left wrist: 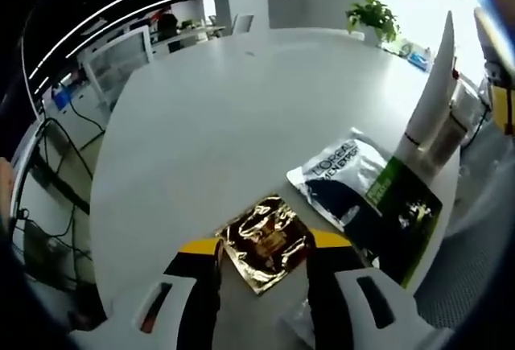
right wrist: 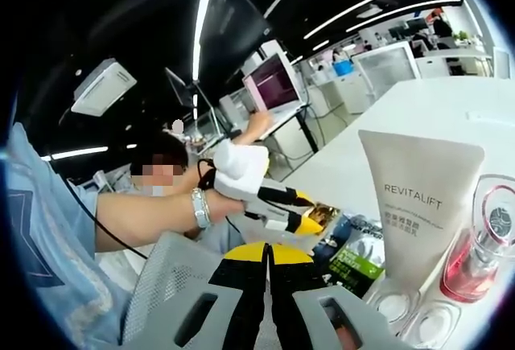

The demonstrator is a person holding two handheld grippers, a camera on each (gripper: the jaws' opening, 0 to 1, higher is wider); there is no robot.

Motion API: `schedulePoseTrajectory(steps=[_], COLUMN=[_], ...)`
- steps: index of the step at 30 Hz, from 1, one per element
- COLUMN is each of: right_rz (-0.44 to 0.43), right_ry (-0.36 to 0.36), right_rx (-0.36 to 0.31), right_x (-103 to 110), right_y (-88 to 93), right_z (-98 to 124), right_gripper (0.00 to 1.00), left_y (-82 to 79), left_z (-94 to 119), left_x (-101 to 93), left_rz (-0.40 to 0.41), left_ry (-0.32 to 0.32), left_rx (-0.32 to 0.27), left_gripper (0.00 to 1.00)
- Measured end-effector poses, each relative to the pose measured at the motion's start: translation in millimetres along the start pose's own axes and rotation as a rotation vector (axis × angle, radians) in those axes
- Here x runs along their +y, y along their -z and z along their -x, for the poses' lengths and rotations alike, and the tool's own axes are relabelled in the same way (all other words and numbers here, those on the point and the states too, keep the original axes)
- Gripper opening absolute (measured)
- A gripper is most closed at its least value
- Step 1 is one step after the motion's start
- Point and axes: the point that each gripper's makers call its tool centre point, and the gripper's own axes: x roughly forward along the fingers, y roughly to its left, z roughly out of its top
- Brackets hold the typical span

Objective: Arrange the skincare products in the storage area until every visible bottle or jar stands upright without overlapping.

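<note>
White table point(left wrist: 209, 125): wide round top, its near edge cut off in the left gripper view.
White tube point(right wrist: 418, 205): stands cap-down, marked REVITALIFT; lower end hidden behind clear trays.
Silver sachet point(left wrist: 342, 177): flat, partly under the green-and-black packet point(left wrist: 406, 213).
Gold sachet point(left wrist: 265, 241): crumpled, flat, between the spread jaws of the left gripper point(left wrist: 264, 263), untouched.
Pink bottle point(right wrist: 483, 245): right of tube, cut off by the frame.
Right gripper point(right wrist: 268, 255): jaws pressed together, empty.
</note>
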Motion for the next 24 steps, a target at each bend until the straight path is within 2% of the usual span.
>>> schedulePoseTrajectory(steps=[10, 16, 24], right_rz=[0.006, 0.009, 0.009], right_ry=[0.003, 0.011, 0.019], right_rx=[0.014, 0.018, 0.013], right_x=[-0.2, -1.6, -3.3], right_y=[3.3, 4.3, 3.3], right_z=[-0.9, -1.4, -0.6], right_gripper=[0.00, 0.00, 0.00], left_y=[1.0, 1.1, -8.2], left_z=[1.6, 1.7, 6.9], left_x=[2.9, 4.8, 7.4], left_rz=[0.000, -0.007, 0.018], left_ry=[-0.011, -0.012, -0.017], left_rx=[0.008, 0.041, -0.001], left_gripper=[0.48, 0.50, 0.46])
